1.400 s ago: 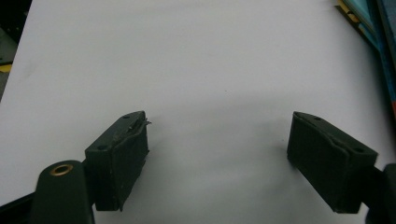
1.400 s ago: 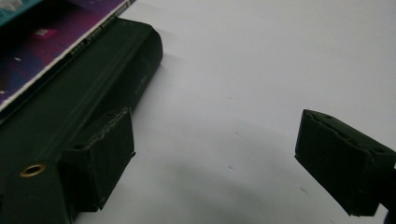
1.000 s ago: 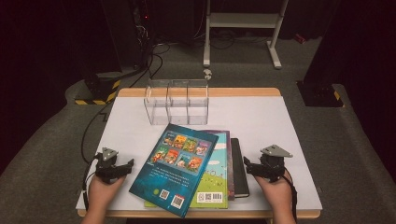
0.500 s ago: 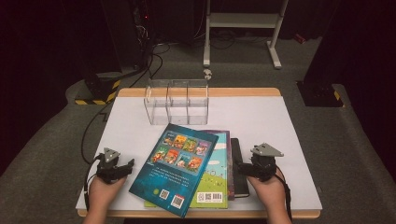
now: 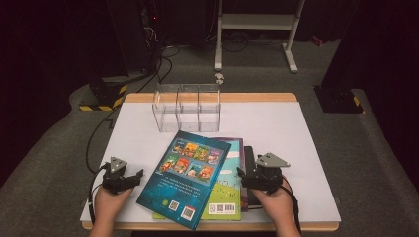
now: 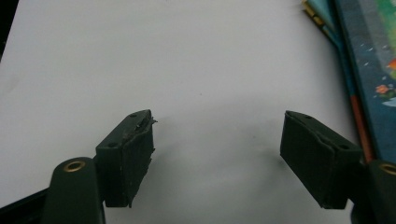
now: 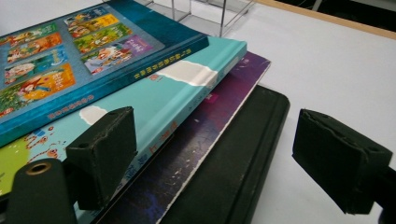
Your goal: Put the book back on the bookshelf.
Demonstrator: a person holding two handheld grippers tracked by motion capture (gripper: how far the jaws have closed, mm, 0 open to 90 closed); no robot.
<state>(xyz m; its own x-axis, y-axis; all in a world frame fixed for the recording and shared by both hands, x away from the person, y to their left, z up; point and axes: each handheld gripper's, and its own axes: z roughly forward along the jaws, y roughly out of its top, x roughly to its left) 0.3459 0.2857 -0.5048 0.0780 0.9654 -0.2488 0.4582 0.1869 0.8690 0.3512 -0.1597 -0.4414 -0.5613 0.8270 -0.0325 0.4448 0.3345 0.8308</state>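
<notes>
We saw a white table [image 5: 306, 128] with a pile of books near the middle. The blue book [image 5: 185, 175] lay on top, tilted. Under it was a teal book [image 7: 187, 88], then a purple book [image 7: 219, 116], and at the bottom a black book [image 7: 238, 154] that stuck out on the right side. A clear box [image 5: 187, 107] with three parts stood on the far side of the table, just beyond the pile.

Our left gripper [image 5: 129, 177] sat near the left edge of the table, just left of the blue book. In the left gripper view its jaws were wide apart, with only bare table between them [image 6: 217, 140].

Our right gripper [image 5: 247, 175] was at the right side of the pile. In the right gripper view its jaws were wide apart too [image 7: 215, 154]. One jaw hung over the teal book and the other over bare table, with the black book's edge between them. We could not tell if a jaw touched any book.
</notes>
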